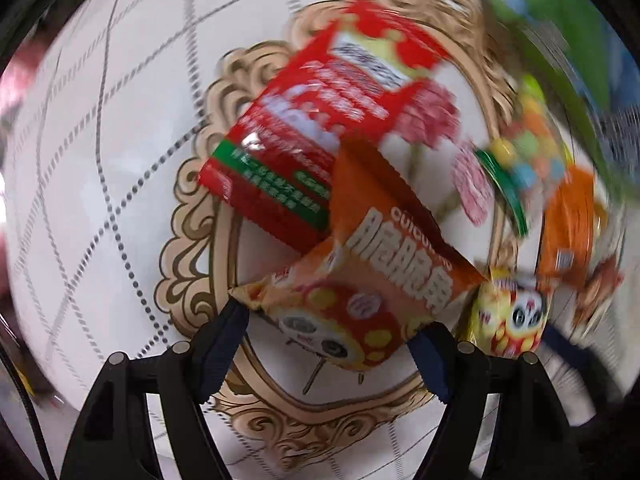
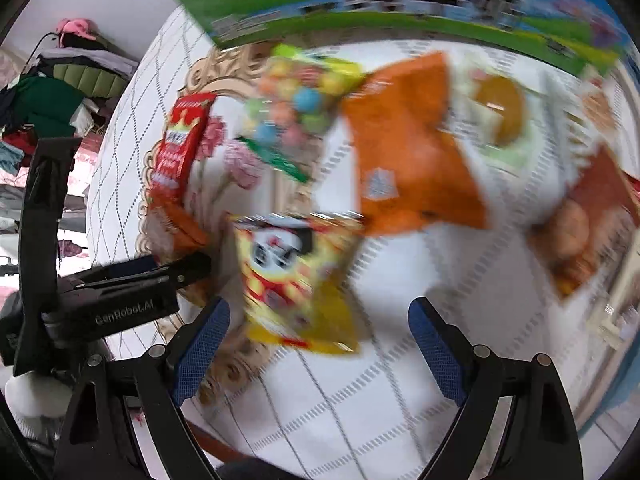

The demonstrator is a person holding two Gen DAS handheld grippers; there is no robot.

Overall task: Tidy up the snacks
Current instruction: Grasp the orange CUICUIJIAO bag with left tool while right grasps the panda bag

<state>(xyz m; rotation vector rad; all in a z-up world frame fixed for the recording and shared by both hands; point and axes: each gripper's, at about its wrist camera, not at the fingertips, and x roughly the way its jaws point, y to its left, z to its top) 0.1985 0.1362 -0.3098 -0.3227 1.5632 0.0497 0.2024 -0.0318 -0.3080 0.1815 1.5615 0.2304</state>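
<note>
From left to right on the white patterned counter (image 1: 100,160) lay a red snack packet (image 1: 320,120), then an orange panda packet (image 1: 360,280) overlapping its lower edge. The left hand-held gripper (image 1: 332,340) straddled the orange packet's near end, one pad at the packet's corner; whether it squeezed could not be told. A yellow panda packet (image 2: 292,280) lay partly between the spread, released fingers of the right hand-held gripper (image 2: 316,336), toward its left finger, untouched. A plain orange bag (image 2: 408,152) lay beyond.
</note>
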